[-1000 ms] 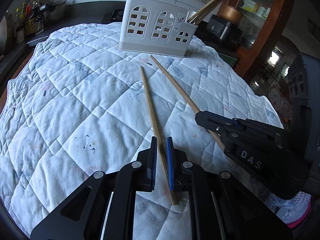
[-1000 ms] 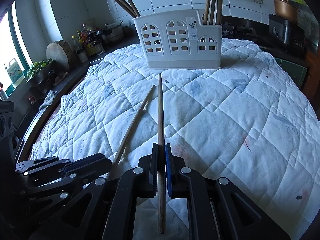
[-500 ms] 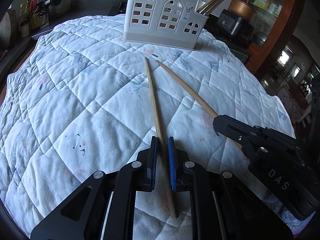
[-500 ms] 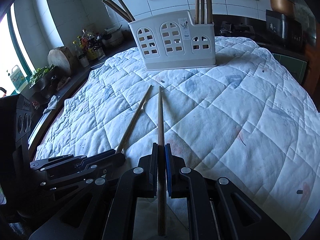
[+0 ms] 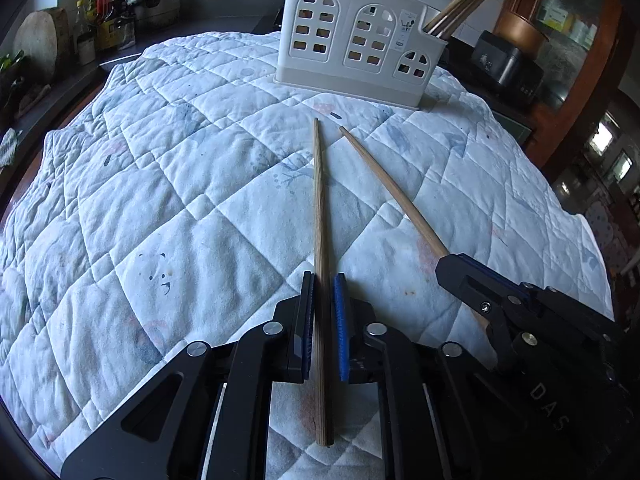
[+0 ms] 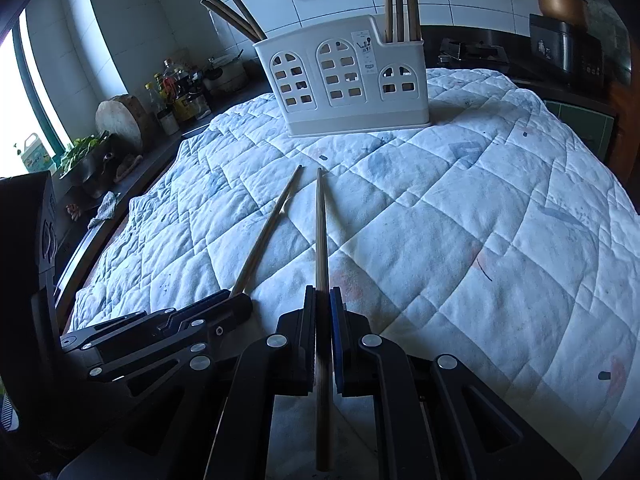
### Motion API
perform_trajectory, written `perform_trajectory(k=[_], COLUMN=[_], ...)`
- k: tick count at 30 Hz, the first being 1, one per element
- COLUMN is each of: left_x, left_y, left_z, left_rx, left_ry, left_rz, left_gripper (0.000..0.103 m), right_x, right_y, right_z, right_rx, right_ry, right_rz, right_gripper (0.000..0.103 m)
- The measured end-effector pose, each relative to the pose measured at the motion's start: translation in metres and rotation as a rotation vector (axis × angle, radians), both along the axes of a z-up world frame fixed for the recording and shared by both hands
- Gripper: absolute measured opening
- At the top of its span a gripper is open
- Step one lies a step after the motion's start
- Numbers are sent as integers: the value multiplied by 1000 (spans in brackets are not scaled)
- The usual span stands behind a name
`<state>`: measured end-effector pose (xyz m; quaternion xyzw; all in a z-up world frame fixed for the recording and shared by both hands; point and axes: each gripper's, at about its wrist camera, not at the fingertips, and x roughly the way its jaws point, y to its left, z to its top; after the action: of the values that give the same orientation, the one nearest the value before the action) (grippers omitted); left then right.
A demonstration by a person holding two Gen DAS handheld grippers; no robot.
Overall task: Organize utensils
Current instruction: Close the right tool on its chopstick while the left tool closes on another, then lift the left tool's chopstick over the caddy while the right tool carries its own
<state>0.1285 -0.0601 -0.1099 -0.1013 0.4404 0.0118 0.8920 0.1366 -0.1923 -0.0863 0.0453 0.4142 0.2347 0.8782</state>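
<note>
My left gripper [image 5: 322,280] is shut on a wooden chopstick [image 5: 320,200] that points toward the white utensil holder [image 5: 356,52]. My right gripper [image 6: 322,292] is shut on a second wooden chopstick [image 6: 320,220], also pointing at the holder [image 6: 340,80]. Both chopsticks are held a little above the quilted cloth. In the left wrist view the right gripper [image 5: 460,268] and its chopstick [image 5: 392,188] are at the right. In the right wrist view the left gripper [image 6: 236,300] and its chopstick [image 6: 268,228] are at the left. The holder has several chopsticks standing in its end compartments.
A white quilted cloth [image 5: 160,200] covers the table. A dark counter with bottles [image 6: 176,96] and a round wooden block [image 6: 120,116] runs along the left. A dark appliance [image 5: 504,64] stands behind the holder at the right.
Both grippers have lifted and drawn back slightly with their chopsticks; the chopstick tips have swung closer together and the holder looks a little farther away.
</note>
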Motion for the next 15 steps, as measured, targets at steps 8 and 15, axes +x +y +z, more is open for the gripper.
perform_trajectory(k=[8, 15], left_x=[-4, -20], left_y=[16, 19], left_z=[6, 36], left_rx=[-63, -52], left_ry=[-25, -142], left_rz=[-70, -148], left_gripper=[6, 6], right_x=[-5, -11], right_y=[-9, -10], right_z=[8, 30], right_rx=[3, 0], right_ry=[-23, -81], right_rz=[-11, 0], right_gripper=[7, 7])
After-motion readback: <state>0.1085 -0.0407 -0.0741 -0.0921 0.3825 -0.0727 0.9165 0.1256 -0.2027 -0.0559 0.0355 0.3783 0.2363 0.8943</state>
